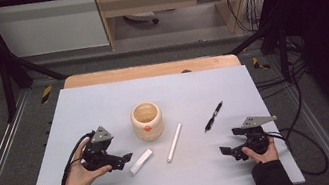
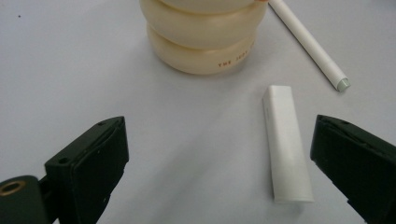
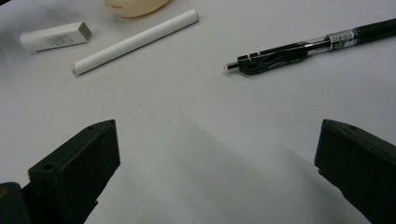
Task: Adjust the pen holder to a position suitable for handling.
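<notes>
White block (image 2: 286, 144), a small rectangular bar, lies flat on the pale counter (image 1: 104, 107), between the spread jaws of our left tool (image 1: 122, 159) and closer to one jaw, touching neither. Nothing is gripped. Just beyond the block stands a cream ribbed cup (image 1: 147, 120) with a small orange mark on its side. Beside the cup lies a long white stick (image 1: 174, 142), and farther right a black pen (image 1: 213, 116). Our right tool (image 1: 230, 151) hovers near the counter's right edge, jaws wide apart and empty, well apart from the pen.
</notes>
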